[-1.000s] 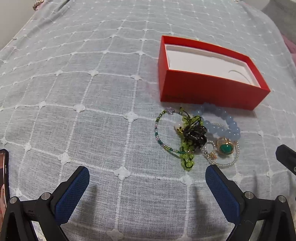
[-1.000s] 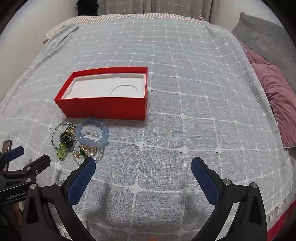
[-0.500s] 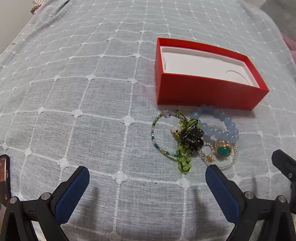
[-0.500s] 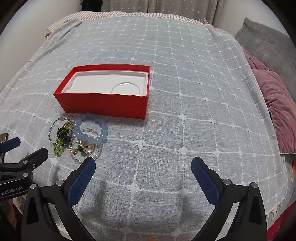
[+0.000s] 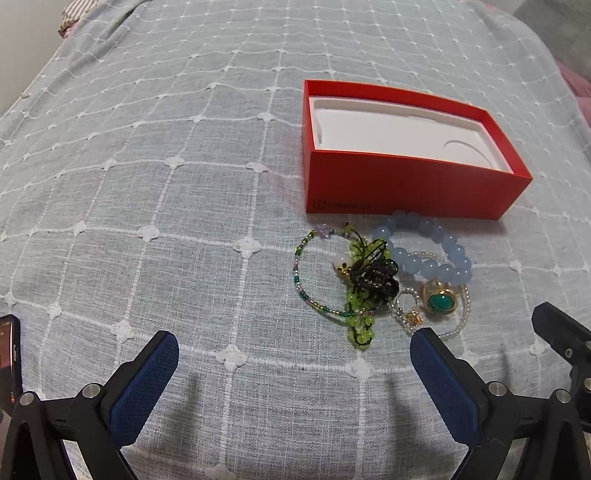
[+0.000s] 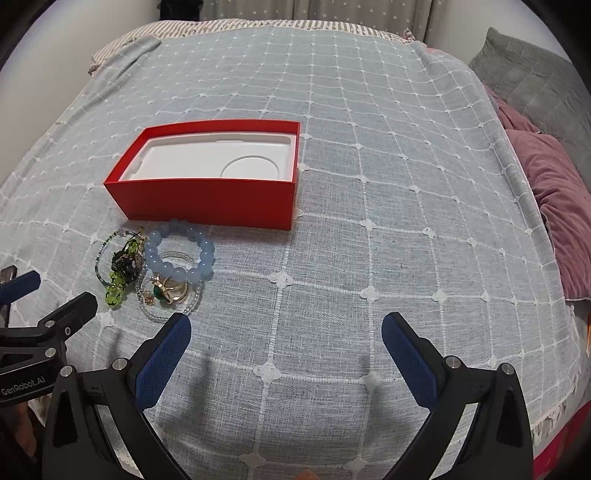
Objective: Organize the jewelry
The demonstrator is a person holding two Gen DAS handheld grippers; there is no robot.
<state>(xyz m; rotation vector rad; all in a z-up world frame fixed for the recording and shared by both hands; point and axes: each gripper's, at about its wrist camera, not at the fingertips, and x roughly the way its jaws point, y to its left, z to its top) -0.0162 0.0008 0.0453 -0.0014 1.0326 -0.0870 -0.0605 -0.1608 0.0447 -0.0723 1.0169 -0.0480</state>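
Just beyond left gripper (image 5: 293, 349), tangled jewelry (image 5: 384, 280), jaws apart

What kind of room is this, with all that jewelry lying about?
Most likely a bedroom. The jewelry lies on a bed's grey checked bedspread, pillows sit along one side, and curtains hang behind. A red box stands by the pile.

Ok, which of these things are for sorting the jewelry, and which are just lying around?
For the job:
red box
blue bracelet
green ring
thin bead bracelet
green-and-black tangle
clear bead strand

Lying about:
phone
pillows
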